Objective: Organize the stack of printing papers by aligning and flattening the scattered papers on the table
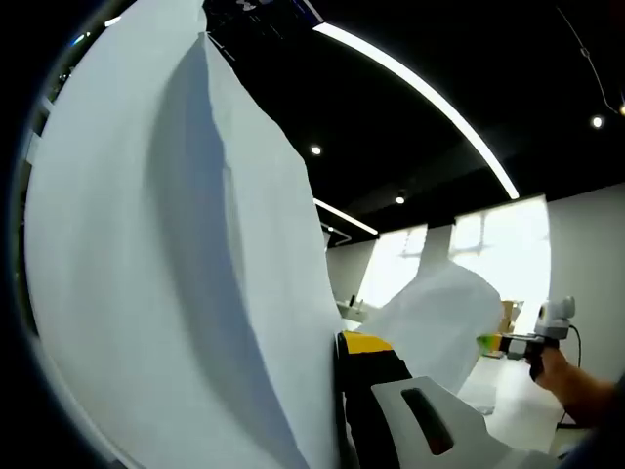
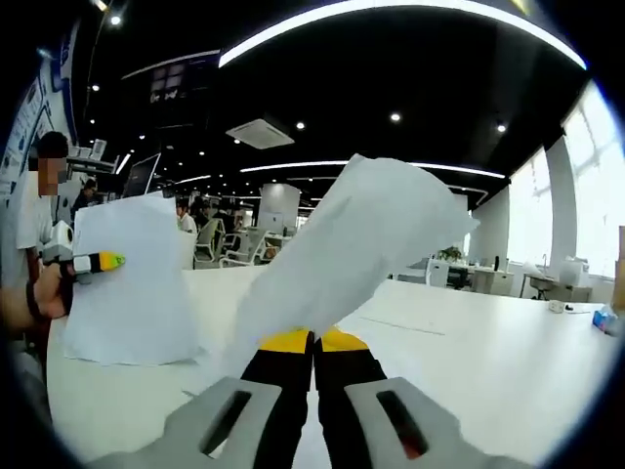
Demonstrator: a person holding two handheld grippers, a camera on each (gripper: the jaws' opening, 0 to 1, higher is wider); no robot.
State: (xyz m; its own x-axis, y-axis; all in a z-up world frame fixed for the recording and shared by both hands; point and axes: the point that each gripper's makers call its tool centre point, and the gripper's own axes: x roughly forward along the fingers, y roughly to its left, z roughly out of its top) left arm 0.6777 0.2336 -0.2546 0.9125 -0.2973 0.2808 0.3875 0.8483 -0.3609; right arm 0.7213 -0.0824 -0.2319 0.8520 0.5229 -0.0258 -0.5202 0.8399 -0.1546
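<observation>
In the right gripper view the right claw [image 2: 314, 342] rises from the bottom centre with its jaws pressed together on a sheet of printing paper [image 2: 361, 244] that lifts toward the upper right above the white surface [image 2: 488, 362]. At the left of that frame the left claw [image 2: 98, 262], held in a person's hand [image 2: 44, 288], pinches a second paper sheet [image 2: 132, 293]. In the left gripper view that sheet [image 1: 186, 264] covers the left half, clamped at the lower centre by the left claw [image 1: 344, 391], with the other sheet [image 1: 435, 322] and right claw [image 1: 498, 342] at the lower right.
</observation>
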